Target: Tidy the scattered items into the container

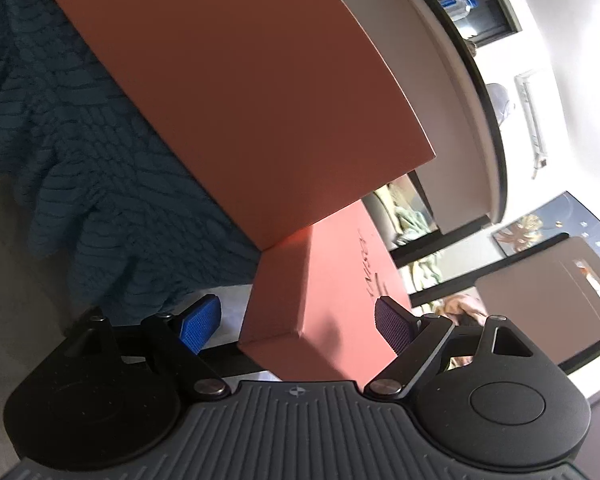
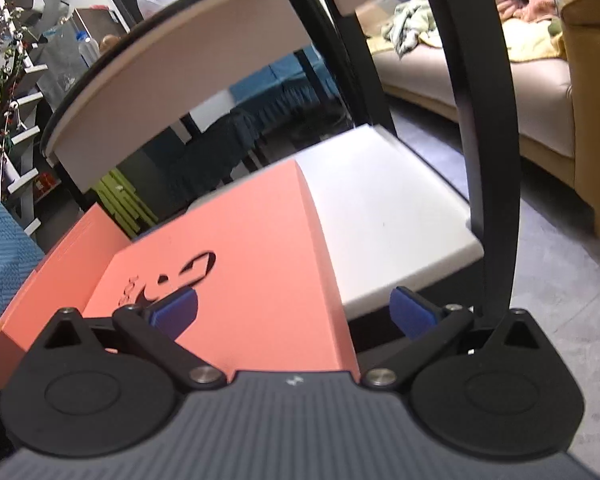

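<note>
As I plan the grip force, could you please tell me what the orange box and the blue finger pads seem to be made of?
Orange box: probably matte cardboard, judging by its sharp folded edges, flat unglossy faces and printed logo.
Finger pads: likely rubber or soft plastic, given the fine ribbed grid texture; which one cannot be told.

A mustard armchair [image 2: 592,92] and beige sofa [image 2: 480,76] stand on grey floor [image 2: 548,264].

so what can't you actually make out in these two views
- Box interior: left wrist view shows only outer walls.
- Lid logo: right wrist view, left finger covers part.
- Scattered items: none visible in either view.
- Left claw grip: left pad stands clear, right pad's contact unclear.
</note>
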{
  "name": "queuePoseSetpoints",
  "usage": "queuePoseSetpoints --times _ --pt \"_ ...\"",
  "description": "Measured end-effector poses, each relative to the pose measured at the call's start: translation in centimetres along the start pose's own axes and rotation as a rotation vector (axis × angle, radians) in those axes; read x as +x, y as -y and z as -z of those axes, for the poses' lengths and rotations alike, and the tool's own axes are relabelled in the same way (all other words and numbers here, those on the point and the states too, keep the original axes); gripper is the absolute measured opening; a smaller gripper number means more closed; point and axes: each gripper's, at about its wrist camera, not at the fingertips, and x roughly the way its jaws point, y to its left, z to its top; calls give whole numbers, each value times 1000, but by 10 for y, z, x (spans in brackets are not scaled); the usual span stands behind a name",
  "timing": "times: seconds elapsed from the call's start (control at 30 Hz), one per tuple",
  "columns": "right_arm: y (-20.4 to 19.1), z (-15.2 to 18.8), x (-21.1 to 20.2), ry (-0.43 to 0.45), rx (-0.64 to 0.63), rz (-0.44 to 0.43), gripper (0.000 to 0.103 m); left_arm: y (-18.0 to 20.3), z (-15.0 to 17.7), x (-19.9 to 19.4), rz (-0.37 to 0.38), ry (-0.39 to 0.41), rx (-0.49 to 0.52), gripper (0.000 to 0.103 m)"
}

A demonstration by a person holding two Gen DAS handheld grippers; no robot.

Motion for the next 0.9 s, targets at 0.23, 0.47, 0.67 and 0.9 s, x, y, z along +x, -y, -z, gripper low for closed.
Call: queuePoseSetpoints --times 0.23,0.47,0.67,0.9 --pt "9 13 10 -95 50 -51 93 2 -3 8 12 -21 9 73" --pt "26 17 22 -154 178 -137 81 3 0 11 19 -35 8 58" --pt "33 9 11 -122 230 -162 71 22 1 4 49 -31 43 57" --pt "27 -14 -17 -19 242 -205 64 64 -12 -2 99 -7 81 57"
